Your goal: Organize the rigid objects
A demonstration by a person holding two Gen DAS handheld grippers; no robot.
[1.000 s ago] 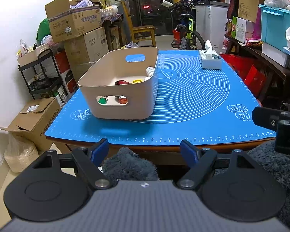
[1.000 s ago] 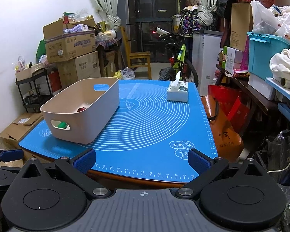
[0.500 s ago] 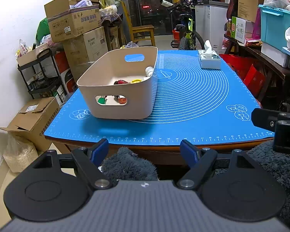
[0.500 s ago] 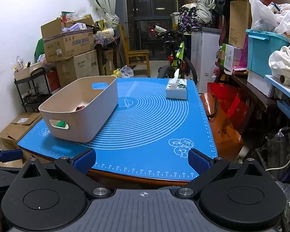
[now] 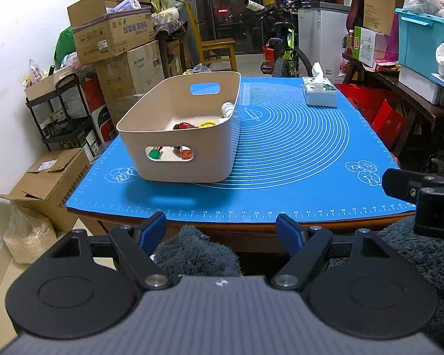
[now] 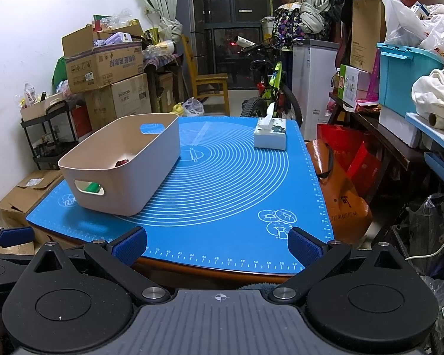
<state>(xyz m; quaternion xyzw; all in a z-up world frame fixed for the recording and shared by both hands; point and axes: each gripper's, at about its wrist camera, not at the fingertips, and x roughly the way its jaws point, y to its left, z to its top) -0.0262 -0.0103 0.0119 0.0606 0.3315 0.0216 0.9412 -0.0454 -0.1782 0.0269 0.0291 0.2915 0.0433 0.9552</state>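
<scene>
Both grippers hang just off the near edge of the table, empty: our left gripper [image 5: 221, 224] has its blue fingers spread wide, and our right gripper [image 6: 217, 244] has its jaws parted just as far, with nothing between them.

Going left to right across the blue mat [image 5: 296, 159], we first meet the beige bin [image 5: 180, 136], which sits toward the near left corner with its short handled end facing us. Inside it lie the small rigid objects: a green-capped piece [image 5: 154, 153] and a red one [image 5: 186, 154] show through the handle slot, while a dark red item [image 5: 184, 126], a yellow cap [image 5: 207, 123] and a white bottle [image 5: 227, 109] rest on the floor of the bin against its right wall. The middle of the mat holds nothing. At the far right corner stands a tissue box [image 5: 319, 94], well apart from the bin.

We judge the sorting essentially finished (no loose item shows on the mat). If the bin itself needs shifting, it looks like stiff, smooth, light plastic; we would pinch its rim beside the near handle slot, since the flat walls may slip. The little pieces inside could rattle and roll, so a level carry suits it.
</scene>
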